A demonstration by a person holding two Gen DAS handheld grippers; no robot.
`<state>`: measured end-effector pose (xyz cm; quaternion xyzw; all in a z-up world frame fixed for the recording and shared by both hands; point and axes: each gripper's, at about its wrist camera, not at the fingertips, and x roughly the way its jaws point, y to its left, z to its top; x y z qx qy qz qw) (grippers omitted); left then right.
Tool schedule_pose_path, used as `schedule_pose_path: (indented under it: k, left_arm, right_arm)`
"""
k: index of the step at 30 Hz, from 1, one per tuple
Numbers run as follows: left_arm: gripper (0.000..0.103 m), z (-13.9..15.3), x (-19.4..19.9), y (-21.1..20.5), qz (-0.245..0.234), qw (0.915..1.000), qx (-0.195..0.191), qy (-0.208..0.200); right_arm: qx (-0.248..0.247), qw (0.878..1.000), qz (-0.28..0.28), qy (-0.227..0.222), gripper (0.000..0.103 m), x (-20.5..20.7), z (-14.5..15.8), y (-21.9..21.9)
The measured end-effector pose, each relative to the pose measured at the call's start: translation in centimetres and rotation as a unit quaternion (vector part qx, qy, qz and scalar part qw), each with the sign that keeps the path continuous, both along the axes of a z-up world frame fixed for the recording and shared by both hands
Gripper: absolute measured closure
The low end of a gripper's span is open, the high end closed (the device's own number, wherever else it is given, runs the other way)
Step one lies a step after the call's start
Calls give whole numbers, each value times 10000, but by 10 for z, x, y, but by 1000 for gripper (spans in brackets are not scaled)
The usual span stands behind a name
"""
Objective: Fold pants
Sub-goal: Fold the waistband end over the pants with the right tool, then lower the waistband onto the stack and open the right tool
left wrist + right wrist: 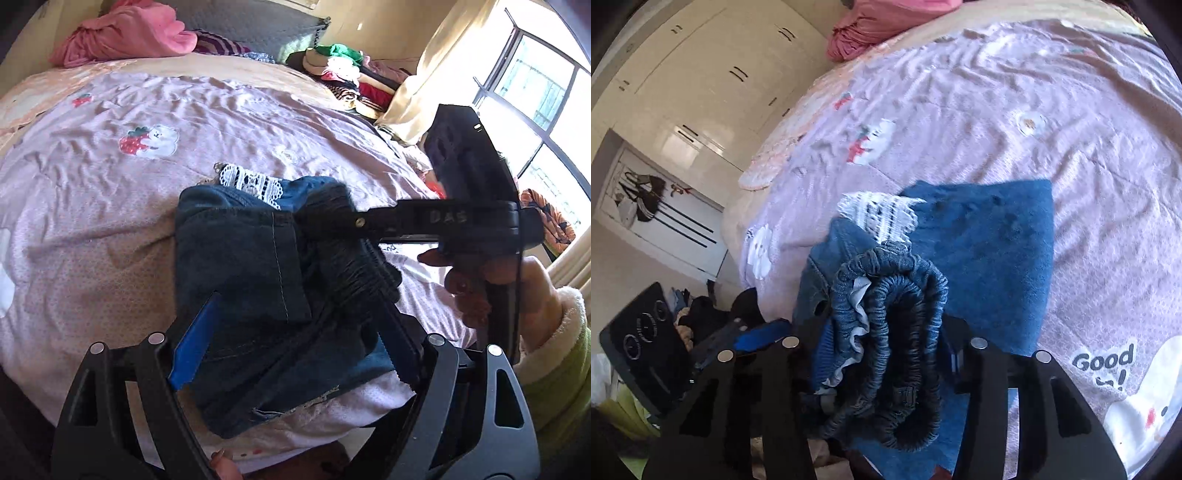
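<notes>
- The denim pants (240, 280), folded into a dark bundle with white lace trim (251, 184) at their 12 o'clock edge, are seen lying on the lilac bedspread (110, 221) near the bed's front edge.
- The gathered elastic waistband (905, 332) is shown bunched between the fingers of the right gripper (882, 347); whether it is pinched cannot be told.
- The left gripper (291, 354) is held spread, its blue pads (194, 343) set on either side of the pants.
- A pink blanket (129, 33) is heaped at 11 o'clock, stacked clothes (351, 77) at 1 o'clock.
- A white wardrobe (701, 74) is seen at 10 o'clock in the right view.
</notes>
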<state>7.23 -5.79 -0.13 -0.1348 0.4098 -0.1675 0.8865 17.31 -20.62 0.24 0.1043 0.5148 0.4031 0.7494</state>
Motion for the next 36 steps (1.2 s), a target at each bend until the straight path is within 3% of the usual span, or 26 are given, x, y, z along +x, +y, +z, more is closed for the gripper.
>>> schedule_pose_path:
  k: [3,5,10,14,17,23,24,26,30,31,32,33,34,36]
  left_arm:
    - [28,2,-3,-7,-103,9997,60,-197]
    - [28,0,-2,-14,-218,9992,165,-277]
    - [28,-18,2,-29,-523,9985,179,44]
    - [28,-21,-5,-32,-714,9971,270,26]
    - [28,-13,-15,-31,-766,9967,272,-89]
    - [28,12,-21,-23,-626,9962,232,-565]
    - [31,12,-17,-23,-620,9963,246,-533]
    - [51,10,-7,-24,-568,9971,265,-441]
    - [72,-3,4,-38,-829,9956,339,-275]
    - [73,-6,1,-43,-946,9947,338,-218]
    - [73,-10,-1,-49,-1083,9932,394,-176]
    - [73,-14,-3,-53,-1156,9921,471,-136]
    - [73,-18,-5,-57,-1221,9911,512,-99]
    - [73,-23,-8,-60,-1305,9899,546,-50]
  right_arm:
    - [688,9963,185,-484,60,-9,25,-8]
    - [748,9951,136,-636,60,-6,25,-17]
    - [174,9992,-343,83,60,19,-24,-42]
    - [329,9982,-456,223,50,16,-34,-54]
    - [274,9982,-531,19,38,6,-19,-62]
    - [474,9960,-633,-409,36,-9,20,-79]
    - [444,9964,-584,-436,36,-11,24,-77]
    - [302,9973,-519,-412,36,-9,26,-69]
    - [-17,9981,-572,-223,38,7,16,-54]
    - [-33,9981,-586,-163,38,11,13,-51]
    - [-48,9984,-553,-99,46,15,8,-47]
    - [-92,9987,-484,-90,67,16,5,-42]
    - [-122,9991,-400,-102,77,15,3,-38]
    - [-47,9993,-292,-215,81,8,2,-36]
